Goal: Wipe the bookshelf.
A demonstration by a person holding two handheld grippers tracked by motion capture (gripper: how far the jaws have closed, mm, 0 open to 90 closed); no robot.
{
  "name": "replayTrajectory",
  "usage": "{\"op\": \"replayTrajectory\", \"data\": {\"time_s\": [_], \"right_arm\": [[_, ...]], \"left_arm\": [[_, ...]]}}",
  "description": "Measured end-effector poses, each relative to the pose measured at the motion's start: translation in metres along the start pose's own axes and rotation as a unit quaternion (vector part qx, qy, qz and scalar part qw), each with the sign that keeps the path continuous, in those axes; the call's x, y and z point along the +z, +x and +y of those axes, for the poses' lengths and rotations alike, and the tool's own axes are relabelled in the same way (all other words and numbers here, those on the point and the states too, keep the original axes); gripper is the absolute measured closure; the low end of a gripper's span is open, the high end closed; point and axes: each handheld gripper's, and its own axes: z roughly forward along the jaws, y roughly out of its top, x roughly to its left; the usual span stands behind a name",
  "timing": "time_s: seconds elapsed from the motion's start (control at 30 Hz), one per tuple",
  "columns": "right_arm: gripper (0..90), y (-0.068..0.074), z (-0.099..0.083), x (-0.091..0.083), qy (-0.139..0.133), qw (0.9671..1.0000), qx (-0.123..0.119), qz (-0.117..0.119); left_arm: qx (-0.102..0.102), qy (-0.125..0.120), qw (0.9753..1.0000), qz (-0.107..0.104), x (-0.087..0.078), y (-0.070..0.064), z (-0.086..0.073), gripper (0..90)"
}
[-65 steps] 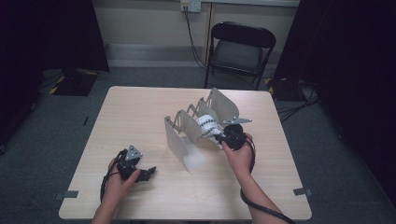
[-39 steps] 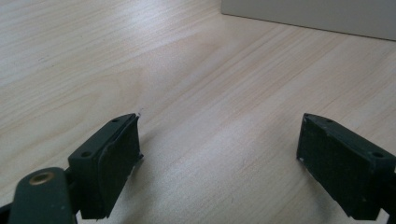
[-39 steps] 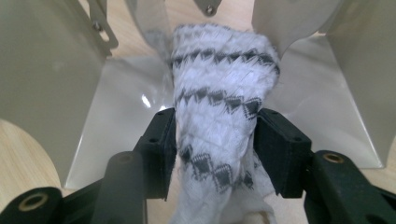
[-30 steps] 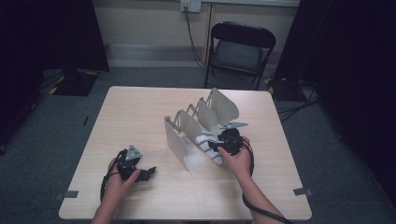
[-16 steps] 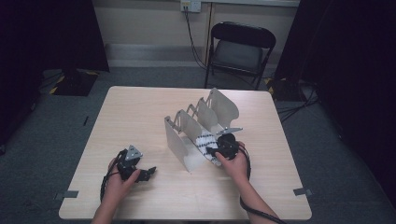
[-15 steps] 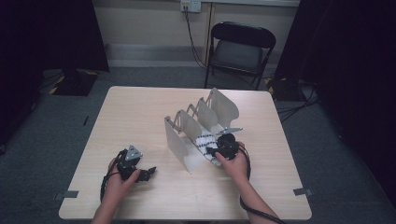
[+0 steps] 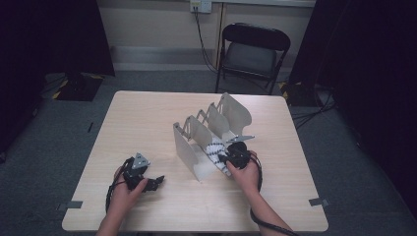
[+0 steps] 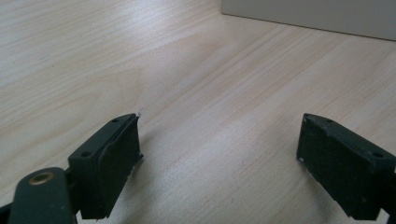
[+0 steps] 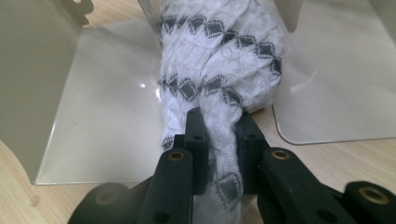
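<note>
A white knitted cloth with black diamond patterns (image 9: 219,70) (image 7: 215,150) lies rolled up between the plates of a beige metal divider rack (image 7: 206,132) (image 9: 98,116) at the table's middle. My right gripper (image 9: 219,135) (image 7: 231,156) is shut on the near end of this cloth, at the rack's front slot. My left gripper (image 8: 219,154) (image 7: 147,181) rests low over the bare wooden tabletop at the front left, jaws wide apart with nothing between them. The rack's end plate (image 8: 308,14) stands far ahead of it.
The light wooden table (image 7: 142,123) has free room left of the rack and along the front. A black folding chair (image 7: 253,49) stands behind the far edge. Dark curtains hang at both sides. Cables trail from both grippers.
My right gripper has carried the cloth down and toward the front slots of the rack, closer to the person. The left gripper has stayed still.
</note>
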Motion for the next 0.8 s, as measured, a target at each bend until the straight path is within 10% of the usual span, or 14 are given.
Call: {"op": "replayTrajectory", "data": {"time_s": [0.57, 0.8], "right_arm": [[80.2, 0.008, 0.072, -0.069, -0.11, 0.9928, -0.035, -0.032], [80.2, 0.003, 0.071, -0.067, -0.12, 0.9909, -0.03, -0.053]], "left_arm": [[0.0, 0.0, 1.0, 0.0, 0.0, 0.0, 0.0, 13.1], [0.0, 0.0, 1.0, 0.0, 0.0, 0.0, 0.0, 13.1]]}}
